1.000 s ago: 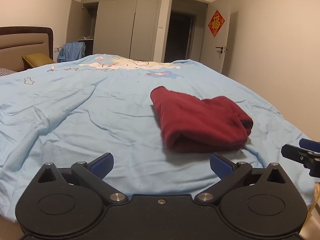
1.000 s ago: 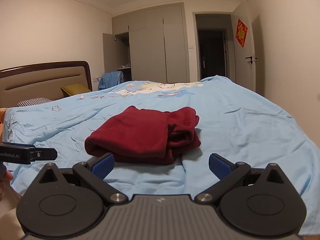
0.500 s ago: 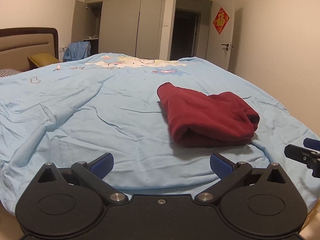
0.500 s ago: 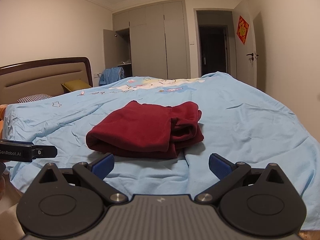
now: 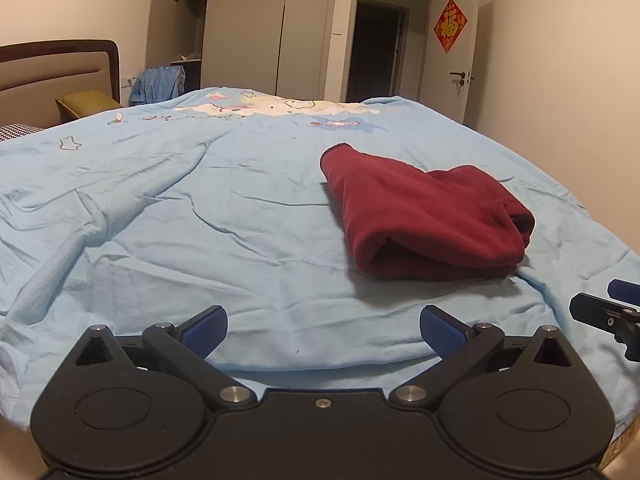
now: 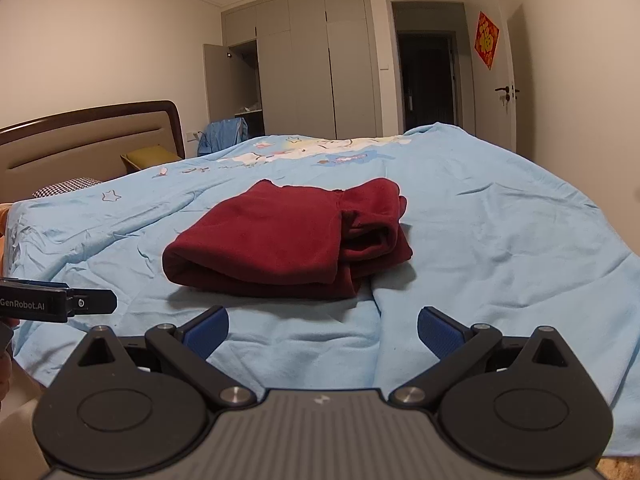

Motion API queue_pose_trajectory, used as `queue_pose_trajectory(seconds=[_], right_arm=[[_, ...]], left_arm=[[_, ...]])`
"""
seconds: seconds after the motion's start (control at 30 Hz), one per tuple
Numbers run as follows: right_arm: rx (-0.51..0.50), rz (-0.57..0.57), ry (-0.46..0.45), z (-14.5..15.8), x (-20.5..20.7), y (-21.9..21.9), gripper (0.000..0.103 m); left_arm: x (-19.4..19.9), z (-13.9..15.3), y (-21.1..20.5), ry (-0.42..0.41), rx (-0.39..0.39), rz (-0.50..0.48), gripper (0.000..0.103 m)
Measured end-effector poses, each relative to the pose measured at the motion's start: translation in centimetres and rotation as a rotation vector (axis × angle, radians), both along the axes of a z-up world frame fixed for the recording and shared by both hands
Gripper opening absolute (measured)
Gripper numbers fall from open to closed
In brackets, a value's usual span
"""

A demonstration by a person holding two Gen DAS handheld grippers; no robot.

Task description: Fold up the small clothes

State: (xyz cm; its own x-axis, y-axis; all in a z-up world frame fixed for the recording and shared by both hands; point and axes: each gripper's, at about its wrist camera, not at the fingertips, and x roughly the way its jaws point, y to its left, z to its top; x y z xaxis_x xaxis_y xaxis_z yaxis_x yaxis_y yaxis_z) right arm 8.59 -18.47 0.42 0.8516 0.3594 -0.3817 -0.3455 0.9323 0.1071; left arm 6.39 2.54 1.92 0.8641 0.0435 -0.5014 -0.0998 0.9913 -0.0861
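Both claws stand wide and empty: the left claw (image 5: 323, 326) and right claw (image 6: 322, 326) hover off the near edge of the bed (image 5: 168, 216). Just ahead lies the dark red garment (image 6: 280, 240), apparently folded already. Best to squeeze its thick doubled edge squarely. Open quilt spreads left and beyond; the bed's right edge falls close.
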Motion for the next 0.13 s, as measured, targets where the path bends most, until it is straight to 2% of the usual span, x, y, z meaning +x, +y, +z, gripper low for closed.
queue_pose_trajectory(seconds=[0.13], right_arm=[[0.004,-0.008,0.023,-0.38,1.01,-0.19,0.103]], left_arm=[[0.80,-0.31,0.01,0.018,-0.004,-0.001,0.102]])
